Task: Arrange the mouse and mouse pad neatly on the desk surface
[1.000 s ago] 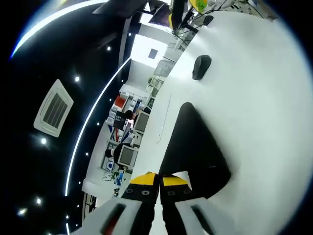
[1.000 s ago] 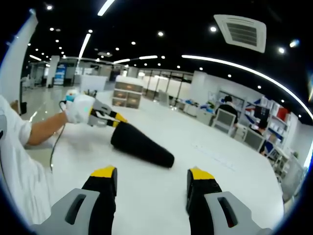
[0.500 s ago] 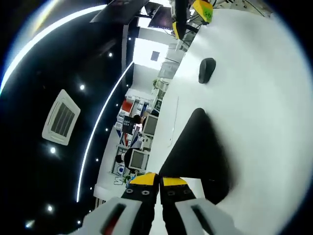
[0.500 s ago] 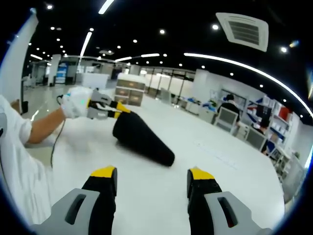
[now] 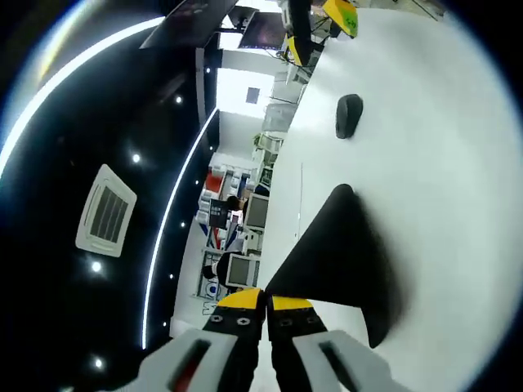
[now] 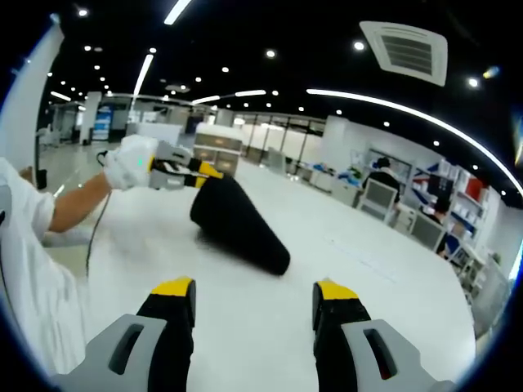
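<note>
The left gripper (image 5: 266, 300) is pinching the black mouse pad (image 5: 339, 253) by 1 corner, tilting it off the white desk (image 5: 441, 163). The mouse (image 5: 349, 116) is sitting at 12 o'clock beyond it. The right gripper (image 6: 254, 292) is hovering with jaws wide apart, holding nothing.

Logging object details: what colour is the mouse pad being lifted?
Plain black mouse pad, clearest in the right gripper view.

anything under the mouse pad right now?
The mouse pad is lifted at one corner by the left gripper; white desk shows beneath. Its far end touches the desk, hiding that spot.
</note>
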